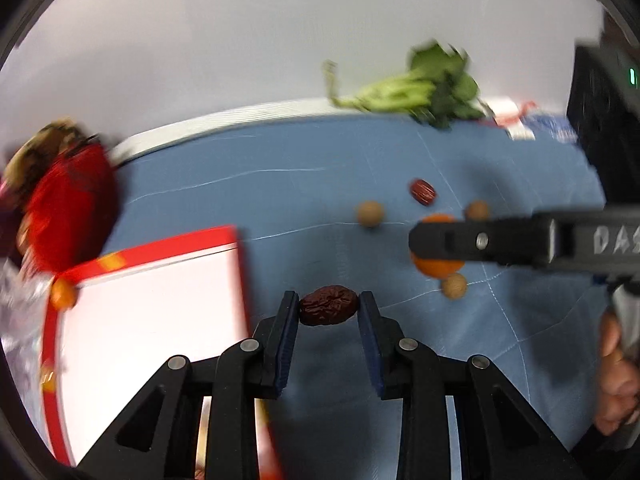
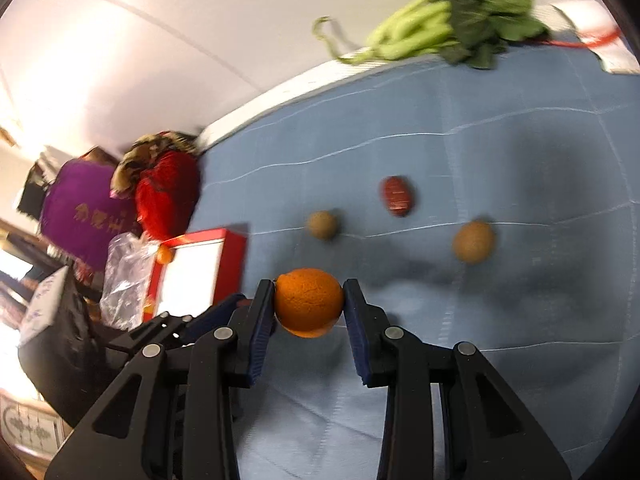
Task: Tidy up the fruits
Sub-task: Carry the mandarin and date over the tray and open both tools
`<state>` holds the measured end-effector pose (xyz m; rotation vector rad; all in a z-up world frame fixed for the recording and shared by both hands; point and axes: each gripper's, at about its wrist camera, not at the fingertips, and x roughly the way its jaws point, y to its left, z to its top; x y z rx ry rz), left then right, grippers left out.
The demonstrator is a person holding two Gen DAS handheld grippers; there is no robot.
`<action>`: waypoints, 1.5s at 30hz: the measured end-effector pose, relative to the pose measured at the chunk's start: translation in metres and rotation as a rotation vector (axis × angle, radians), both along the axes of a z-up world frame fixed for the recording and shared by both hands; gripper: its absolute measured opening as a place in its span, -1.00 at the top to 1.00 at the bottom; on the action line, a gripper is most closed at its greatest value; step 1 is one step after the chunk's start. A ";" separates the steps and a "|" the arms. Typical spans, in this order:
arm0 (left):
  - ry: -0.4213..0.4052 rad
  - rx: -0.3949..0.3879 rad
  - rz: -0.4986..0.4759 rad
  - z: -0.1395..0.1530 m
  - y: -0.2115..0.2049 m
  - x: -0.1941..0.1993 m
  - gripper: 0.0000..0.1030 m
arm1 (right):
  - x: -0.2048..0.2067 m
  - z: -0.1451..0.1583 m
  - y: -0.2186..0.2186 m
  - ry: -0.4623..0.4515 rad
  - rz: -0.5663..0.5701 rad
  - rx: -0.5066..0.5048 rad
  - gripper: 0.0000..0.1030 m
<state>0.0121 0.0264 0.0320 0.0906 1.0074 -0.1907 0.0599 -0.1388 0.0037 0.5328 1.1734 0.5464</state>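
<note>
1. Left wrist view: the left gripper (image 1: 329,310) has its jaws closed to a narrow gap on a wrinkled red date (image 1: 329,311), pads pressing both ends, the fruit apparently lifted clear of the blue cloth (image 1: 280,192) that covers the counter. The red-rimmed white tray (image 1: 152,304) lies just to the left, a small orange fruit (image 1: 63,295) at its far corner. I judge the step to be carrying the date to that tray; the next move calls for a short swing left over the rim before release.
2. Same view, room: the right gripper (image 1: 440,240) reaches in from the right with its orange (image 1: 438,266), so the two should keep apart. A second date (image 1: 423,191) and three round brown fruits (image 1: 371,213) remain loose beyond.
3. Right wrist view: the right gripper's (image 2: 309,304) jaws are closed partway on the orange (image 2: 309,302), gripped at both sides. The tray (image 2: 192,276) sits to the left, beyond the left gripper's body, crowded by a plastic bag (image 2: 124,276) and red bundle (image 2: 168,196). Leafy greens (image 2: 460,12) lie at the counter's far edge, well apart.
</note>
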 end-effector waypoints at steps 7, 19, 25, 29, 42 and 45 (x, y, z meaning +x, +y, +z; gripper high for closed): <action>-0.010 0.006 0.276 0.008 0.094 -0.024 0.40 | -0.026 0.012 0.075 -0.129 0.197 0.030 0.36; 0.070 0.111 0.472 -0.016 0.159 -0.037 0.38 | -0.075 -0.010 0.162 -0.194 0.430 -0.040 0.35; 0.065 0.143 0.519 -0.013 0.155 -0.030 0.22 | -0.067 -0.005 0.153 -0.197 0.375 -0.039 0.03; 0.010 0.159 0.478 -0.003 0.137 -0.026 0.06 | -0.055 0.008 0.122 -0.220 0.271 0.005 -0.01; -0.056 0.104 0.131 0.006 0.014 -0.008 -0.07 | -0.003 0.040 -0.062 -0.120 -0.225 0.016 -0.01; -0.039 0.086 0.036 0.000 -0.021 -0.006 -0.07 | 0.005 0.030 -0.076 -0.052 -0.256 -0.040 -0.01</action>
